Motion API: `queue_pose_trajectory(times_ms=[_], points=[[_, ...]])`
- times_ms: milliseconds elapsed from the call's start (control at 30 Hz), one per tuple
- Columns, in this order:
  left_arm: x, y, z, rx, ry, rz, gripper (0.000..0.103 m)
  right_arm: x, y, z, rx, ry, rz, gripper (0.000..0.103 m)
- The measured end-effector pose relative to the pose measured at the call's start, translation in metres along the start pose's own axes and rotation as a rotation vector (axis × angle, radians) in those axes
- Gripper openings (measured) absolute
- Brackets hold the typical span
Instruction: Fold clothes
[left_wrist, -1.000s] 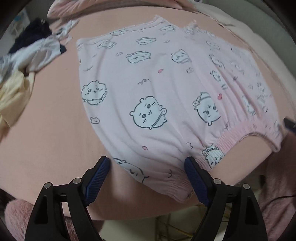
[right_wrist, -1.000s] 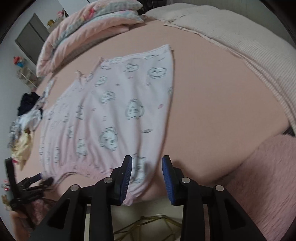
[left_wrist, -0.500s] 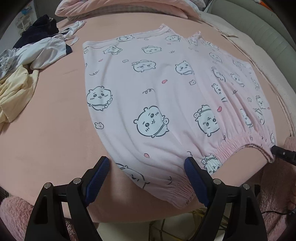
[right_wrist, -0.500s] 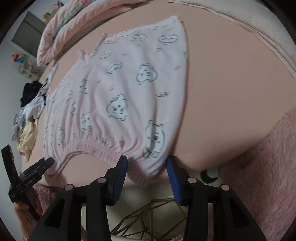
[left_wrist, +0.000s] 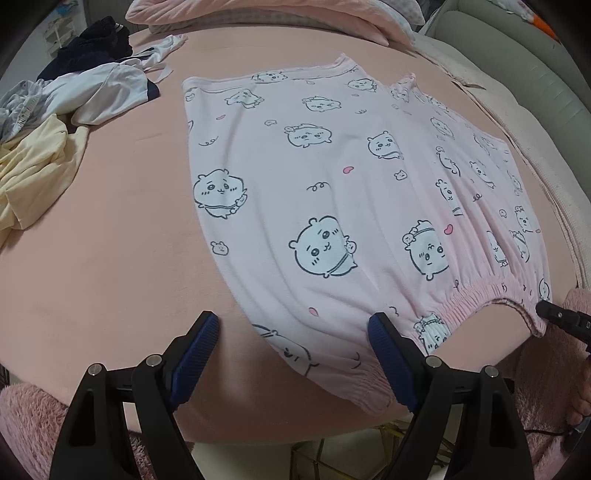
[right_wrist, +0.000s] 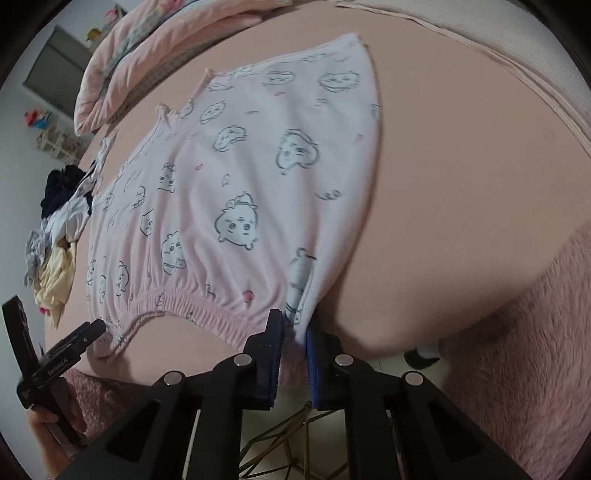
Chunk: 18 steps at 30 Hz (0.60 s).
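Pink pyjama shorts (left_wrist: 332, 192) printed with cartoon faces lie flat on the peach bed sheet (left_wrist: 122, 229), elastic cuffs toward me. My left gripper (left_wrist: 293, 345) is open, its jaws on either side of the near left cuff (left_wrist: 354, 380), not closed on it. My right gripper (right_wrist: 294, 334) is shut on the right cuff corner of the shorts (right_wrist: 236, 192) at the bed's front edge. The right gripper's tip (left_wrist: 561, 317) shows at the right in the left wrist view; the left gripper (right_wrist: 70, 343) shows at the lower left in the right wrist view.
A heap of other clothes, white (left_wrist: 99, 92), cream (left_wrist: 33, 170) and dark (left_wrist: 88, 48), lies at the bed's far left. Folded quilts (left_wrist: 258, 14) sit at the back. A fuzzy pink blanket (right_wrist: 517, 332) hangs over the front edge. A beige cover (left_wrist: 535, 147) runs along the right.
My right gripper has closed on the right cuff corner of the shorts; it was open around it before. My left gripper stays open and has shifted little.
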<state>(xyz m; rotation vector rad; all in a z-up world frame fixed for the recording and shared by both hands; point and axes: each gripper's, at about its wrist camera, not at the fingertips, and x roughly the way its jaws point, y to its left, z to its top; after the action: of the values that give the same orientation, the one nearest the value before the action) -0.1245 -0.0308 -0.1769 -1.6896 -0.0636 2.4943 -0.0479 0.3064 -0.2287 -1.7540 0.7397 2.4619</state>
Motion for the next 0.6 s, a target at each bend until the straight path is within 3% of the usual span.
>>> queue_pose_trajectory(times_ms=[33, 167, 300, 333, 367, 400, 433, 500, 600], points=[[0.000, 0.001, 0.001, -0.005, -0.001, -0.006, 0.083, 0.000, 0.000, 0.000, 0.007, 0.002, -0.003, 0.012], [0.002, 0.006, 0.003, -0.021, 0.005, -0.018, 0.083, 0.002, 0.002, 0.003, 0.028, 0.006, -0.004, 0.036], [0.005, 0.004, 0.007, -0.016, 0.002, -0.014, 0.083, 0.015, 0.007, 0.014, 0.030, -0.007, 0.016, 0.039], [0.005, 0.004, 0.007, -0.016, 0.002, -0.014, 0.083, 0.018, 0.009, 0.016, 0.041, -0.014, 0.019, 0.038], [0.006, 0.003, 0.007, -0.017, 0.002, -0.014, 0.083, 0.020, 0.011, 0.018, 0.049, -0.021, 0.021, 0.030], [0.007, 0.003, 0.008, -0.019, 0.002, -0.016, 0.083, 0.020, 0.010, 0.020, 0.047, -0.027, 0.016, 0.021], [0.007, 0.004, 0.008, -0.021, 0.002, -0.019, 0.083, 0.019, 0.010, 0.021, 0.046, -0.033, 0.014, 0.005], [0.007, 0.005, 0.008, -0.028, 0.001, -0.024, 0.083, 0.014, 0.009, 0.021, 0.055, -0.049, 0.042, 0.004], [0.007, 0.006, 0.009, -0.032, 0.000, -0.030, 0.083, 0.014, 0.024, 0.022, -0.005, -0.051, 0.019, 0.003]])
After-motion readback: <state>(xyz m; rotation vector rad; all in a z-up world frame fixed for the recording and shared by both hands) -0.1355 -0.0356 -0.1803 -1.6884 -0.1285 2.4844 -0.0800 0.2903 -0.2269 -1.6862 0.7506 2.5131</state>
